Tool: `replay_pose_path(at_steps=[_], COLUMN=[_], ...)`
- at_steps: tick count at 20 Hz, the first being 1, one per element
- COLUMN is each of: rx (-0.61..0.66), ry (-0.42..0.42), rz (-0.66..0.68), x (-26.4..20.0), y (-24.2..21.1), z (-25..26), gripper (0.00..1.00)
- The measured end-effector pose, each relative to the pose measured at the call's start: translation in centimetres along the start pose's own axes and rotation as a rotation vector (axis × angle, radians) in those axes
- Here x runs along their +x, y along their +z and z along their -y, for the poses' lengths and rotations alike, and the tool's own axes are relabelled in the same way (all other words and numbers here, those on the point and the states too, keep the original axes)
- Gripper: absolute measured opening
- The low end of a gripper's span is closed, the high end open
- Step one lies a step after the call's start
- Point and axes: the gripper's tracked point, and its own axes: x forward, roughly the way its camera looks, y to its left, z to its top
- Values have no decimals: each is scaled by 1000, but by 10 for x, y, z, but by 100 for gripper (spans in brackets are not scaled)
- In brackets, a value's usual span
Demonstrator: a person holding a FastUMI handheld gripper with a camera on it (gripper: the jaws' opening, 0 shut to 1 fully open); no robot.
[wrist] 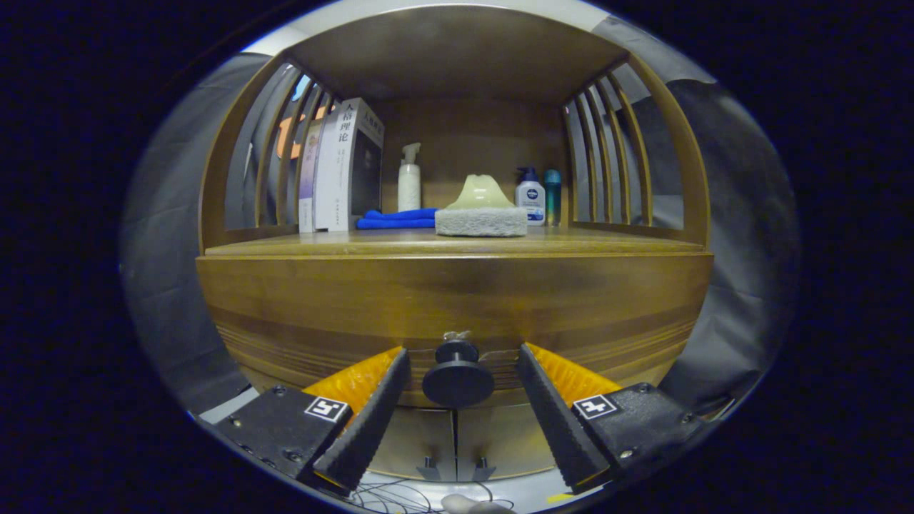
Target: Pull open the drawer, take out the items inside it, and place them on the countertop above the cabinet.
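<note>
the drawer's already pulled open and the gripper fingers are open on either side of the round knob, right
Not quite. The drawer is shut, its front flush with the cabinet, as the gripper view shows. The rest holds: the gripper is open, its fingers on either side of the round knob, not pressing it.

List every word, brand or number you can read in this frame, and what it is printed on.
"人格理论": on the spine of the tall white book.
Smaller print on that book: too small to read.
Label on the blue-capped bottle: too blurred to read.
Squares on the open gripper, its fingers flanking the drawer knob: patterns, no words.
</note>
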Motion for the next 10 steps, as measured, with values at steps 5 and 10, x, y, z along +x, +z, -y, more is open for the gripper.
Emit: replay_pose_path(at_steps=[5, 10], rx=[-1, 13], ry=[24, 42], rz=[-63, -84], x=[-4, -41], y=[0, 0], z=[0, 22], gripper=[100, 100])
